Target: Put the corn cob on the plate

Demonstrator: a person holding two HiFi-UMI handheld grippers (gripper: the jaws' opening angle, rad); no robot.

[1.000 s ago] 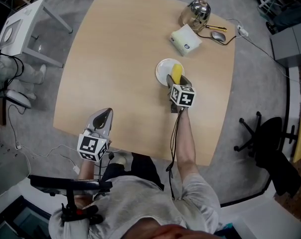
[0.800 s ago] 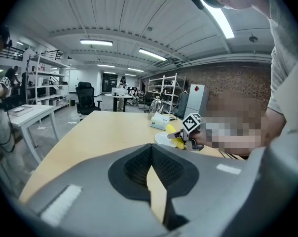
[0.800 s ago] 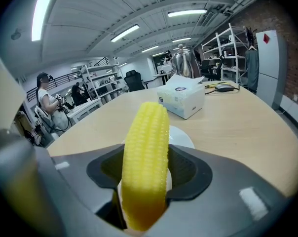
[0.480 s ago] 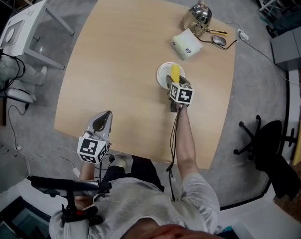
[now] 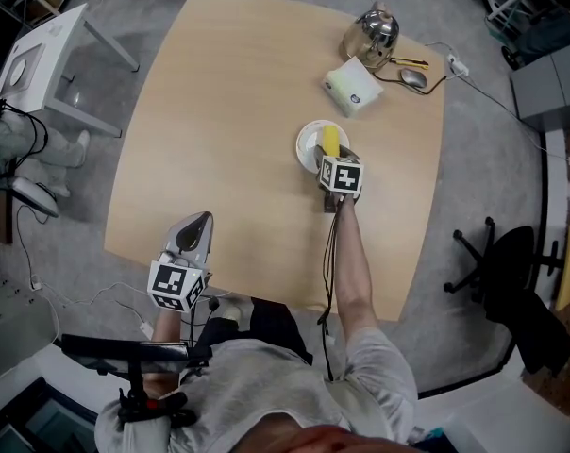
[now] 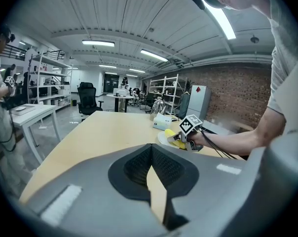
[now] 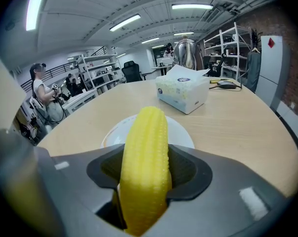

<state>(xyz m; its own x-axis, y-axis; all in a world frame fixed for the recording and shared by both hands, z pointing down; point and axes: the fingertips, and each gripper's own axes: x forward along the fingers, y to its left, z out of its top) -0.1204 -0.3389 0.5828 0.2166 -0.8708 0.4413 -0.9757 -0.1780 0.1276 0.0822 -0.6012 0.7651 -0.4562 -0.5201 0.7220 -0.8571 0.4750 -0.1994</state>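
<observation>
Left gripper: held over the near table edge, jaws closed tip to tip with nothing between them.
Right gripper: farther in, at mid-table, jaws clamped on the corn cob.
Corn cob: yellow, with its free end reaching out over the plate; I cannot tell whether it touches the plate.
Surface: light wood table with rounded corners, bare around the white plate.
Far corner: pale tissue box, then a shiny metal kettle, with a mouse just beside them.
Room: grey carpet floor, a small white side table to the left, a black office chair to the right.
Left gripper view only: brick wall, metal shelving, ceiling strip lights.
Right gripper view only: the cob's rows of kernels seated between the dark jaws, and a person standing in the background.
</observation>
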